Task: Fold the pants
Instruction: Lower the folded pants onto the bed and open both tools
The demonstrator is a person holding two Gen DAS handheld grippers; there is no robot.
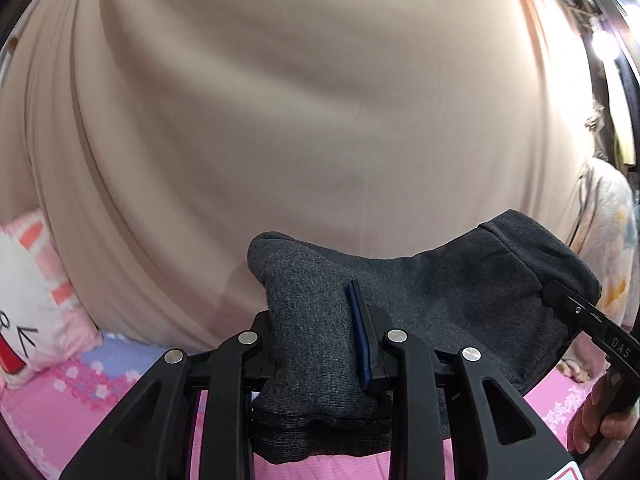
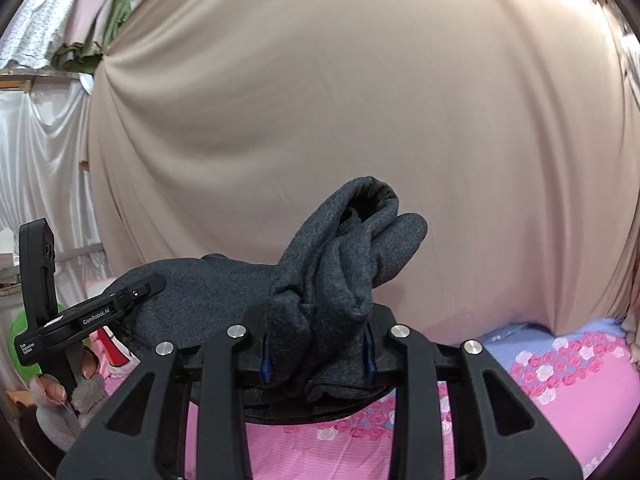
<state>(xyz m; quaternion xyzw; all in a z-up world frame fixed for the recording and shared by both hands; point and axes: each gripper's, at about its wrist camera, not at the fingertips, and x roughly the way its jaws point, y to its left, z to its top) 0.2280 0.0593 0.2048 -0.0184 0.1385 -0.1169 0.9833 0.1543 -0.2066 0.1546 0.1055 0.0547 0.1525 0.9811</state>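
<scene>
Both left gripper (image 1: 320, 344) and right gripper (image 2: 318, 344) clenched on pants (image 1: 440, 288), stretched between over bed (image 2: 560, 392) to keep fold edge straight.

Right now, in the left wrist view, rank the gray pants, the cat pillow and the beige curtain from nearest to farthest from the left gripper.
1. gray pants, clamped in the left gripper.
2. cat pillow, lower left on the bed.
3. beige curtain, hanging behind everything.
</scene>
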